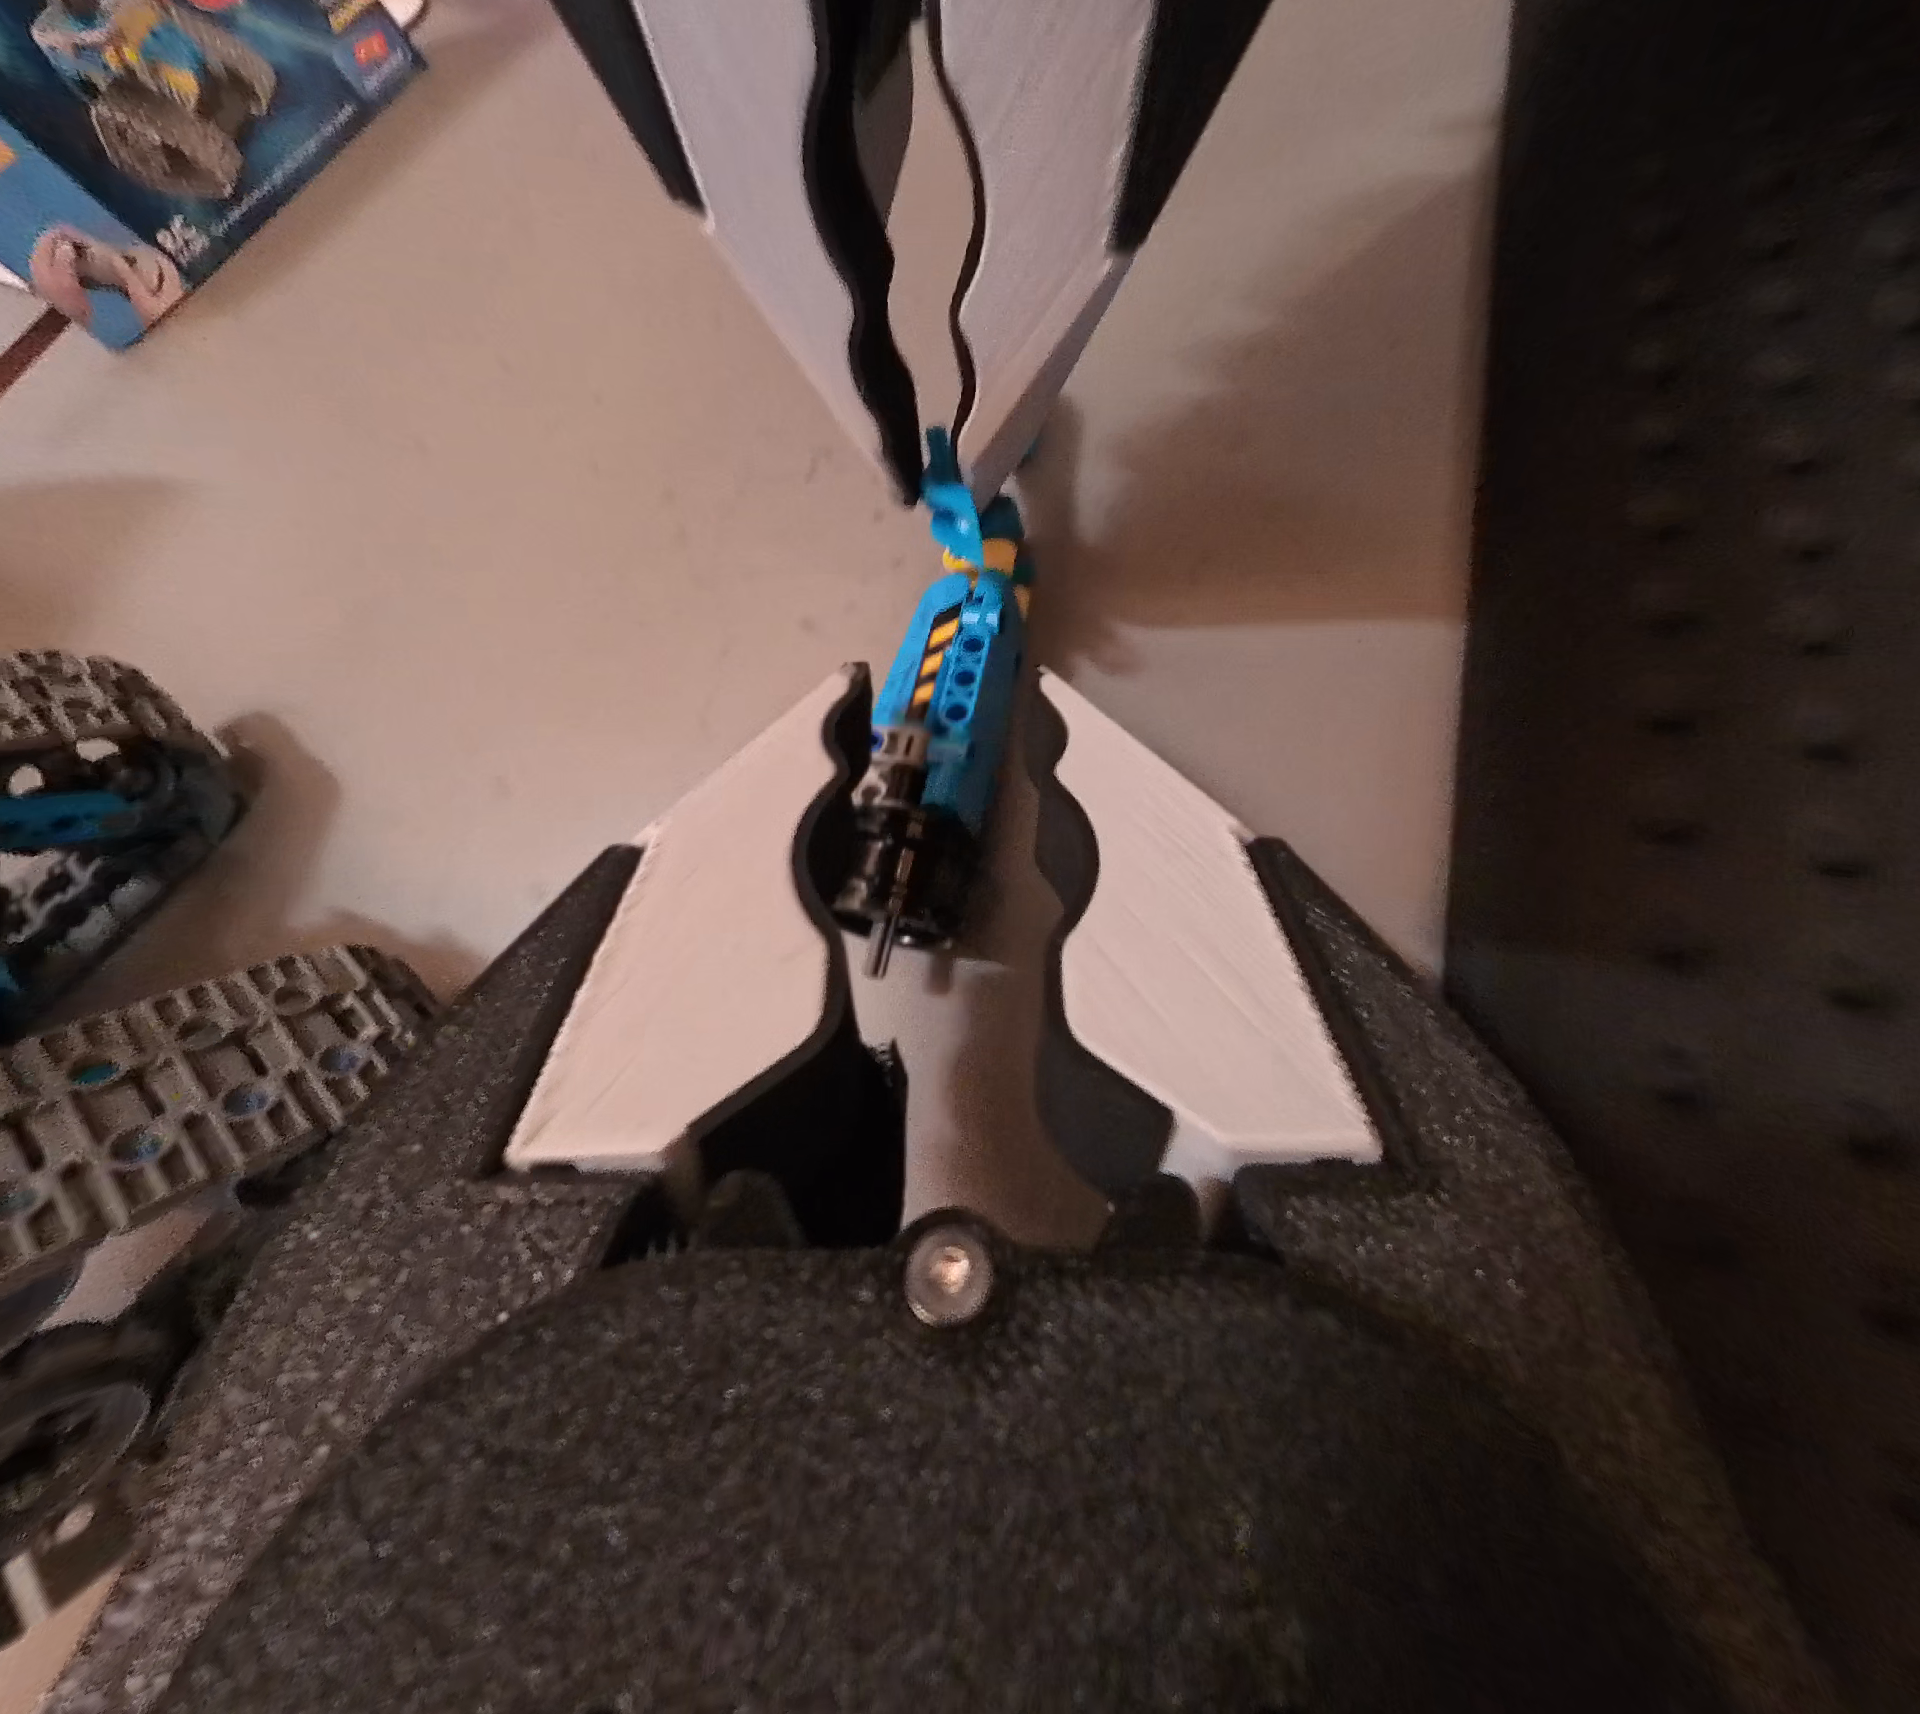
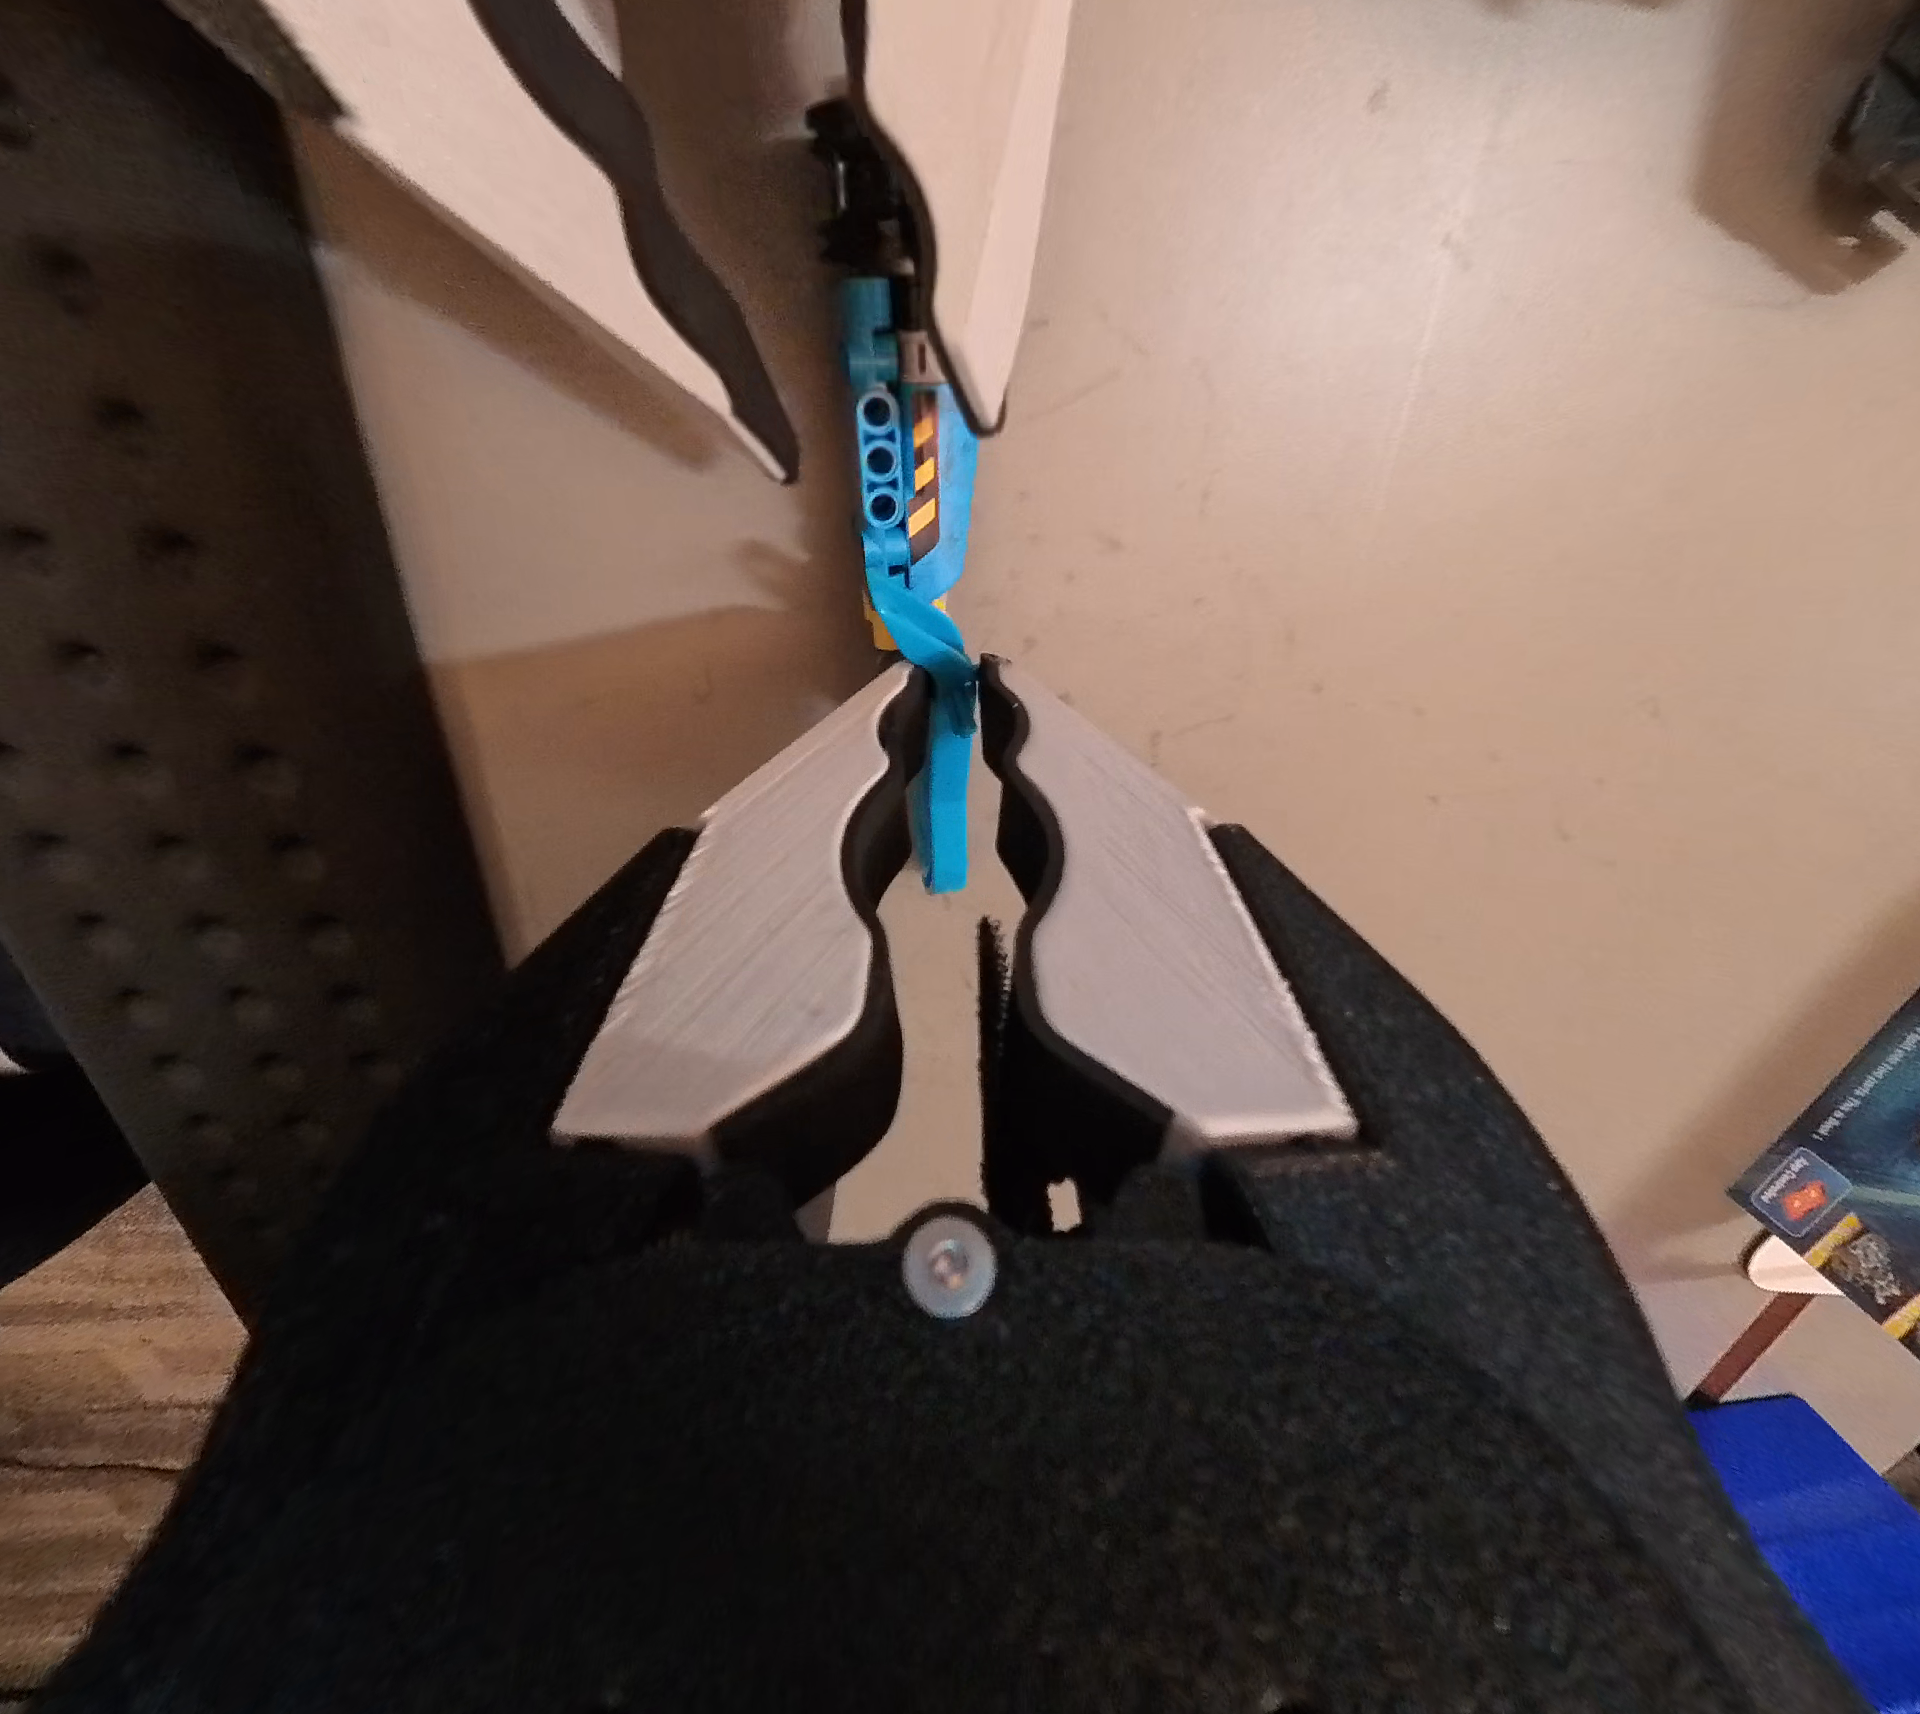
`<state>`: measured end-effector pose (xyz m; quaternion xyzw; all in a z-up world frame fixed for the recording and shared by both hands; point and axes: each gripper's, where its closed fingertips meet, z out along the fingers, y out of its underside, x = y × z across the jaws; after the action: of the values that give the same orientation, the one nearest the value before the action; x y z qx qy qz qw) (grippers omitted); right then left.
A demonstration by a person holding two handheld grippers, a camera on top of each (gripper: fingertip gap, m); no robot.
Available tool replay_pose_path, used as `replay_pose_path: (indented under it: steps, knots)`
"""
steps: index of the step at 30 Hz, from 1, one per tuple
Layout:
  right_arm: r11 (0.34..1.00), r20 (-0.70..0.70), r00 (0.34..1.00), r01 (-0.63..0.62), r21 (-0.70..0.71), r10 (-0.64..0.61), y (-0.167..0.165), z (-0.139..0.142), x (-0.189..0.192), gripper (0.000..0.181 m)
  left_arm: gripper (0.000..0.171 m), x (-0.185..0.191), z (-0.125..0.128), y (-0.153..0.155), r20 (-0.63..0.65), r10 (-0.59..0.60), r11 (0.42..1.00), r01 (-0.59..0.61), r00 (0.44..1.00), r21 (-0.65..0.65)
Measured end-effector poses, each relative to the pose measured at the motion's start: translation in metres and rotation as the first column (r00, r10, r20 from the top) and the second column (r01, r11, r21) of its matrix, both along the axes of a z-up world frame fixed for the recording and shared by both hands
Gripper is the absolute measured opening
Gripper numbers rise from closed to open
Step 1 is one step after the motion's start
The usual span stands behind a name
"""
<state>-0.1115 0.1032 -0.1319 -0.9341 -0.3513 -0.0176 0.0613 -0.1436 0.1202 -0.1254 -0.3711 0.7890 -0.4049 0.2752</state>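
A small blue brick assembly (image 1: 951,688) with yellow-black stripes and black axle parts at its near end is held above the beige table (image 1: 468,469). My left gripper (image 1: 945,677) is shut on its black and blue end. A twisted blue band (image 1: 951,511) runs from the assembly's far end into my right gripper (image 1: 935,485), which comes in from the top and is shut on it. In the right wrist view my right gripper (image 2: 951,677) pinches the blue band (image 2: 945,791). The assembly (image 2: 899,469) sits between the fingers of my left gripper (image 2: 888,443) beyond it.
A printed toy box (image 1: 187,54) stands at the far left, and also shows in the right wrist view (image 2: 1849,1197). Grey tracked treads (image 1: 177,1093) of a brick vehicle lie at the left. A dark perforated object (image 1: 1714,625) fills the right side. The tips of one gripper are about 4 cm away from the tips of the other.
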Motion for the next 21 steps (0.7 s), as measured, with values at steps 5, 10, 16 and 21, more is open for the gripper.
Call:
replay_pose_path:
  steps: [5,10,16,21]
  knots:
    - [1.0,0.016,1.0,-0.013,-0.002,0.013,0.001,0.0,0.0,0.007,0.025,0.008,0.015,-0.016,0.022,-0.025,0.998,0.026,0.999,-0.057]
    - [1.0,0.015,1.0,-0.02,0.002,0.02,0.001,0.0,-0.002,0.007,0.007,0.015,0.008,-0.017,0.005,-0.026,0.999,0.027,1.0,-0.03]
    - [0.998,0.012,0.999,-0.052,0.026,0.052,0.005,0.001,-0.002,0.008,0.0,0.013,0.001,-0.014,-0.041,-0.019,0.998,0.017,0.999,-0.055]
    - [0.998,-0.053,0.996,-0.065,0.019,0.066,0.006,0.001,-0.003,0.008,0.0,0.012,0.0,-0.012,-0.073,-0.028,0.993,0.019,0.997,-0.114]
